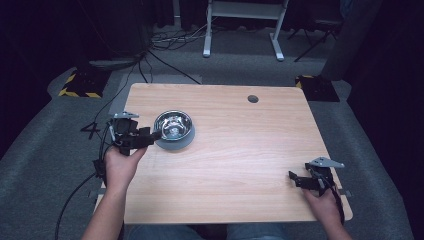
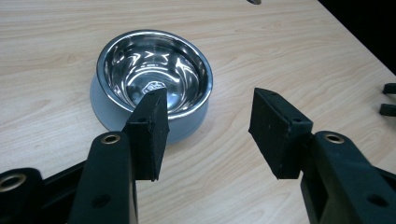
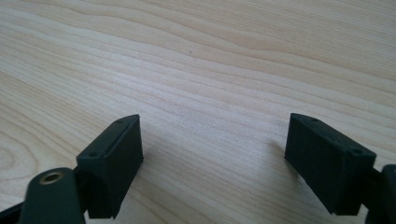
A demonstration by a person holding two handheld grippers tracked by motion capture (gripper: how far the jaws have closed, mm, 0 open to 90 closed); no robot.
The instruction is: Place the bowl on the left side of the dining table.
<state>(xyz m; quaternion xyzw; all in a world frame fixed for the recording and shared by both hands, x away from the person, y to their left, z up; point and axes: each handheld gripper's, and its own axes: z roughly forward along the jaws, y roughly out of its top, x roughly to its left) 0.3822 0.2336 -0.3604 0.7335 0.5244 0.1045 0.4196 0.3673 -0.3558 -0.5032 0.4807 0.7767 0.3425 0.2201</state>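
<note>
Steel dog bowl [image 1: 173, 125] with its grey rubber base sits on the left part of the wooden table [image 1: 240, 150]. My left gripper [image 1: 154, 136] hovers just beside its near rim, jaws apart and empty. My right gripper [image 1: 291, 178] rests on bare wood, well apart, jaws wide.

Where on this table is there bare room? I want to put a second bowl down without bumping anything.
Most of the wooden table is bare: the whole stretch between the steel bowl and the right tool, and the far right part around the round hole. The only crowded spot is the left side, where the left tool sits open right beside the bowl.
</note>
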